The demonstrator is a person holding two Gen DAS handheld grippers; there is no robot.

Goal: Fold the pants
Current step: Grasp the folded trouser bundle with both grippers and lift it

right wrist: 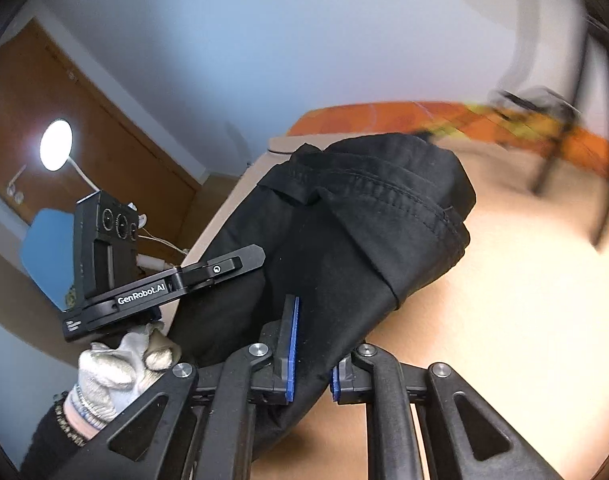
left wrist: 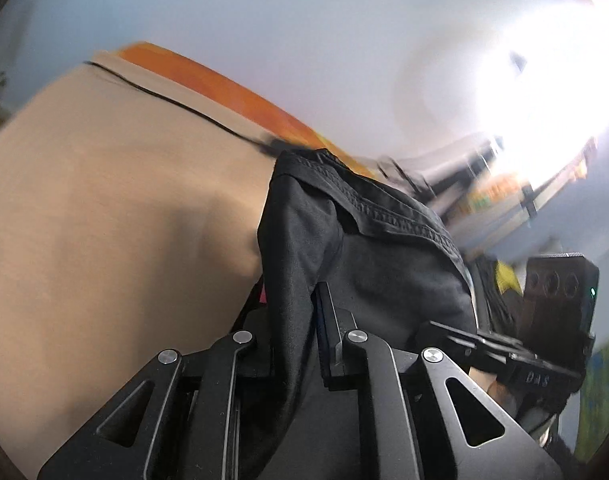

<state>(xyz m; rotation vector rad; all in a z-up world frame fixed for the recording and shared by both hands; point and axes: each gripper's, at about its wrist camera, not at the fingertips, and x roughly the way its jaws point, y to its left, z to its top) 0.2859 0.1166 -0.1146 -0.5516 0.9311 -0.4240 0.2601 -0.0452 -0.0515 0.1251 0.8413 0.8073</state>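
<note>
Black linkage arms of the left tool (left wrist: 292,320) fill the bottom of the left wrist view, and its two fingers are clamped on a fold of the black pants (left wrist: 368,240), the cloth running down between them. Those pants hang bunched in front of the camera, lifted above the tan surface (left wrist: 104,220), with a stitched hem draped across the top of the bundle. An orange strip (left wrist: 224,88) edges the far side of the tan surface, with a thin dark cord lying along it. At the right edge of this view the right tool (left wrist: 444,330) reaches in, its tip against the same bundle. From the right wrist view, the right tool (right wrist: 312,344) has its blue-edged pads (right wrist: 291,348) pressed onto the pants (right wrist: 364,232), fabric pinched between them. Off to the left there, a gloved hand (right wrist: 116,372) carries the left tool (right wrist: 232,262), whose tip meets the cloth.
</note>
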